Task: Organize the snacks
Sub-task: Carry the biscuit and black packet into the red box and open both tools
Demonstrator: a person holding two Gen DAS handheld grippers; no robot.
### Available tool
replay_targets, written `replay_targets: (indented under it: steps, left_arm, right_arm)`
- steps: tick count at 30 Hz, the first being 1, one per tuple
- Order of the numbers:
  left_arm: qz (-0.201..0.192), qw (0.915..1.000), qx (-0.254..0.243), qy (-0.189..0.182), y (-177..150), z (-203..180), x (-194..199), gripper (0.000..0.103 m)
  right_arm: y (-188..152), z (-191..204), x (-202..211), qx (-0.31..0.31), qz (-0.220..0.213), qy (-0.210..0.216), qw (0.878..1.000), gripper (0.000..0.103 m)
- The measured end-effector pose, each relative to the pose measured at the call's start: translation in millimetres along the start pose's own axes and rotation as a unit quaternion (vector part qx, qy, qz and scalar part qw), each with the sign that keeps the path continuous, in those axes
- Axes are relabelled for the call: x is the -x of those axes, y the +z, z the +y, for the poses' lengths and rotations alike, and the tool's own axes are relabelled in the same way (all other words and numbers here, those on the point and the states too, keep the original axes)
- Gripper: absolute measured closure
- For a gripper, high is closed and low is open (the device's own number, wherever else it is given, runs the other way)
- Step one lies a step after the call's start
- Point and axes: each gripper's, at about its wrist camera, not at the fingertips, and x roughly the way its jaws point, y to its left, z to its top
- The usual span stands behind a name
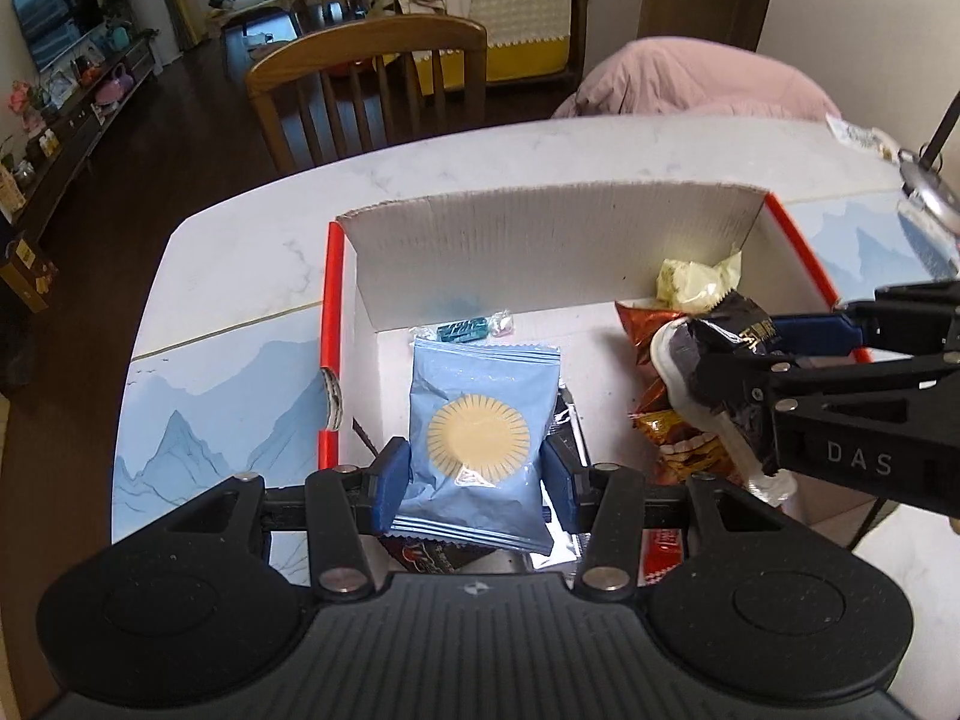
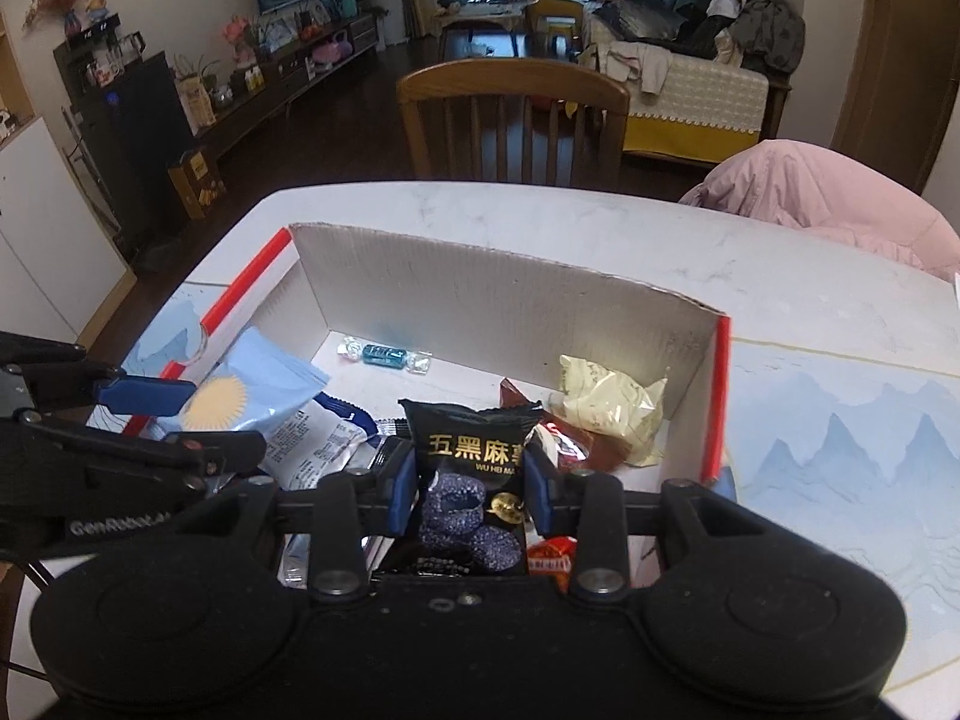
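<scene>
A cardboard box with red edges stands open on the table and holds snacks; it also shows in the right wrist view. My left gripper is shut on a light blue packet with a yellow sun, held over the box's left side; the packet also shows in the right wrist view. My right gripper is shut on a black sesame snack packet, held over the box's right side; in the left wrist view the gripper and its packet come in from the right.
In the box lie a pale yellow packet, red-brown packets, a teal wrapped candy and white-blue packets. A wooden chair and a pink jacket stand behind the marble table. A mountain-print mat lies under the box.
</scene>
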Motion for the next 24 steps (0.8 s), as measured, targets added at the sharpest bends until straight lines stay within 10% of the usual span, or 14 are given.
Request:
replay_targets:
  steps: [24]
  left_arm:
    - [0.040, 0.9992, 0.001, -0.002, -7.9, -3.5, -26.2, 0.054]
  right_arm:
    - [-2.4, 2.4, -11.6, 0.023, 0.032, 0.006, 0.999, 0.065]
